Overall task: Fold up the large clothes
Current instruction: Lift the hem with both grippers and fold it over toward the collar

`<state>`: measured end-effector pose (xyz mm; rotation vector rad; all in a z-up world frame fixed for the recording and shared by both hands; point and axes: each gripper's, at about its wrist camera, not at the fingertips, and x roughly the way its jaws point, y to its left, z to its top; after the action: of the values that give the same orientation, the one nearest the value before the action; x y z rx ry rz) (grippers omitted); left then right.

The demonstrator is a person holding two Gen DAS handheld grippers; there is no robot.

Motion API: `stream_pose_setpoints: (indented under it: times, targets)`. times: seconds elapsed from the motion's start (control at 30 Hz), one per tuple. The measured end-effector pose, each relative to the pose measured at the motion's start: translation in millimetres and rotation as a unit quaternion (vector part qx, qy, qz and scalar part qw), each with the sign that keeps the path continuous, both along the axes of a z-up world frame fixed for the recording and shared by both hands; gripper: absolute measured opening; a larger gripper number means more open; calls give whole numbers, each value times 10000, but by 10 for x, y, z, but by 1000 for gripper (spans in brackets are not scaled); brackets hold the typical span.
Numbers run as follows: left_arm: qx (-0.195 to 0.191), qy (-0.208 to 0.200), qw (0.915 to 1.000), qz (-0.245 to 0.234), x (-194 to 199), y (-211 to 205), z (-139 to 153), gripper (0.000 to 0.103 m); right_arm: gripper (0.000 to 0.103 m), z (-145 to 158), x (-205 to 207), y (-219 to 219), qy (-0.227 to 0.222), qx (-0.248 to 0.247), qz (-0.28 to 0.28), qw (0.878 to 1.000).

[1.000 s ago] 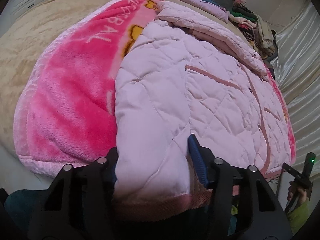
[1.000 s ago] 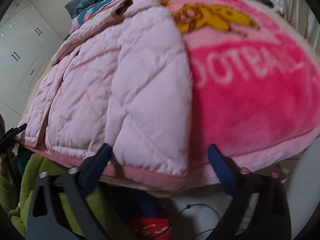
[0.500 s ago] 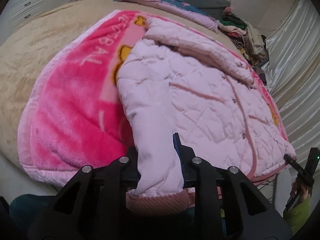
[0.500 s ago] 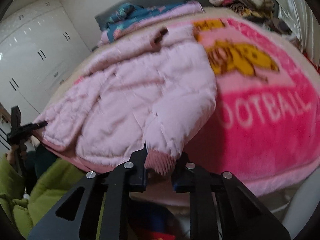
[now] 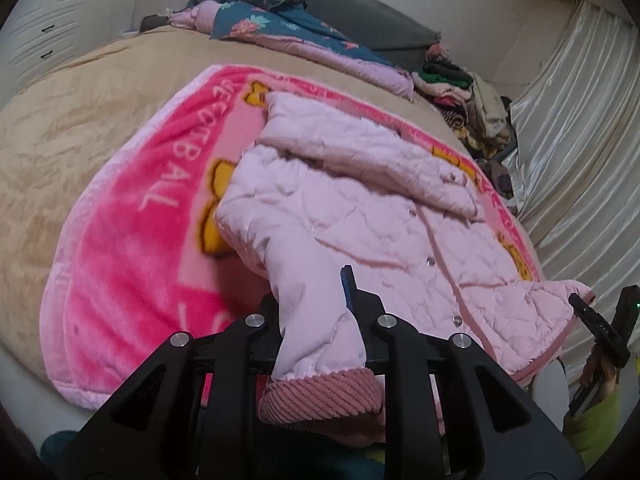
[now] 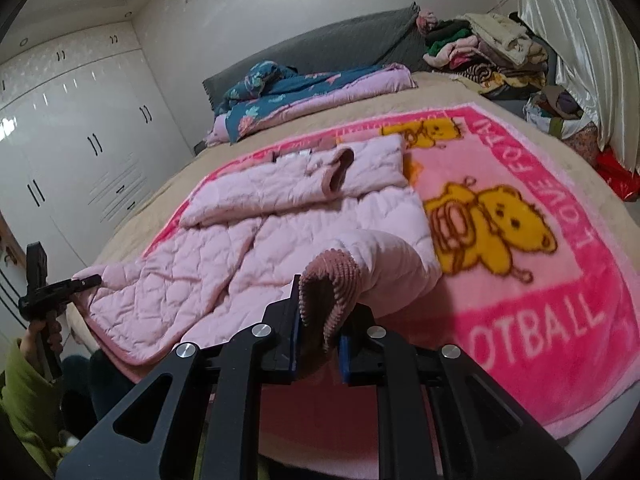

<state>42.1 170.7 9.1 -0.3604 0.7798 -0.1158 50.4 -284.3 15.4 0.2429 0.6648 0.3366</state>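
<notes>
Holding the pink quilted jacket by two parts, we are at the opening step of the fold. The left gripper has its fingers clamped on a sleeve just ahead of its ribbed cuff, which hangs behind the fingertips toward the camera. The right gripper has its fingers closed tight on a bunched ribbed cuff that stands up between them.

Ahead of both pairs of fingers, the jacket body lies spread, front up, on a pink blanket printed with a yellow bear, itself on a tan-covered bed. Far beyond the fingers, the other sleeve already lies crosswise over the chest. Folded bedding and a clothes pile sit at the far end of the bed.

In our judgement, the next move calls for carrying the gripped parts forward over the body, keeping both grips firm and level so the padded fabric lays flat rather than bunching, then opening only once it rests on the jacket.
</notes>
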Motion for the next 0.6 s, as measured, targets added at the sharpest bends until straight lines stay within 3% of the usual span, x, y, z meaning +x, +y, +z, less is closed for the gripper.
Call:
stream_pose_setpoints:
  times: [0.6]
  targets:
    - [-153,-502,9986,61,329,78,444,12,13,511,353,-13,-579,193,-223,9979]
